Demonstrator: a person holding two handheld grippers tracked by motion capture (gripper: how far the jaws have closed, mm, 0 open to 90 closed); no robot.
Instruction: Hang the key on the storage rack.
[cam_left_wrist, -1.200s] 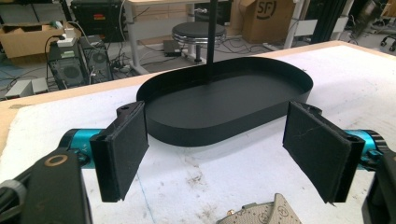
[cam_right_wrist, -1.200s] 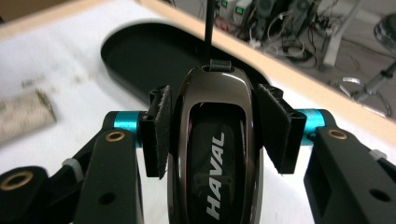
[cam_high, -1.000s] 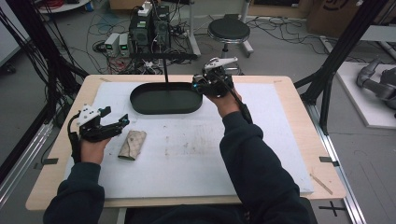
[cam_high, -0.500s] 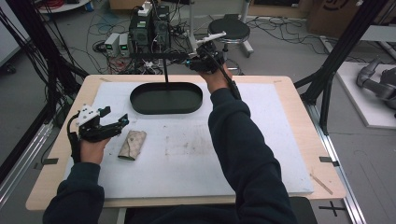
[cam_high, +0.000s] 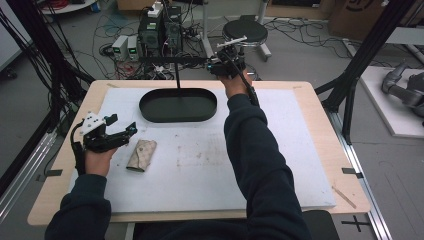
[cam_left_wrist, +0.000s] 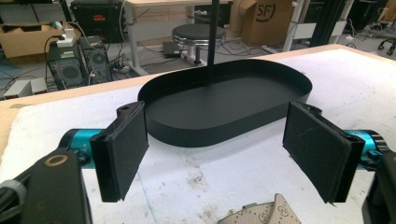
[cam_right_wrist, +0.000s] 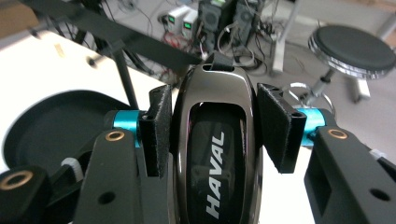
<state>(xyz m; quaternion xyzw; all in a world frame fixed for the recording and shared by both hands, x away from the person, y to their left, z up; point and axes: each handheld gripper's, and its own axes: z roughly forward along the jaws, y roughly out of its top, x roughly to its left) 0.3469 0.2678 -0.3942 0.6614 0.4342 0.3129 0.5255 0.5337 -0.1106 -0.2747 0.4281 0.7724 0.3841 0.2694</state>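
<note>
1. Right gripper (cam_high: 225, 61) up near the top middle of the high view, past the far edge of the table (cam_high: 320, 125), at the end of a long dark sleeve (cam_high: 255, 150).
2. Clamped on a shiny black car key (cam_right_wrist: 215, 140) – seen big in the middle of the right gripper view, with white "HAVAL" letters on it.
3. Pads (cam_right_wrist: 159, 128) pressed on both sides of the key, key pointing up and away between them.
4. Behind the key in that view: a round black stool (cam_right_wrist: 352, 49) at the upper right, boxes with wires on the floor at the top.
5. Left gripper (cam_high: 117, 134) low at the left of the high view, above the white mat (cam_high: 200, 165), jaws apart with nothing between them.
6. In the left gripper view, the two black pads (cam_left_wrist: 122, 154) wide apart at the left and right sides – only mat and tray seen through the gap.
7. Black oval tray (cam_high: 177, 106) in the upper middle of the high view, on the mat, with a thin black pole (cam_high: 176, 75) standing up from its far side.
8. Small tan pouch (cam_high: 141, 155) flat on the mat, just right of the left gripper in the high view; its tip at the bottom edge of the left gripper view (cam_left_wrist: 261, 215).
9. Tray well apart from the pouch, and the key up high behind the tray's right end.
</note>
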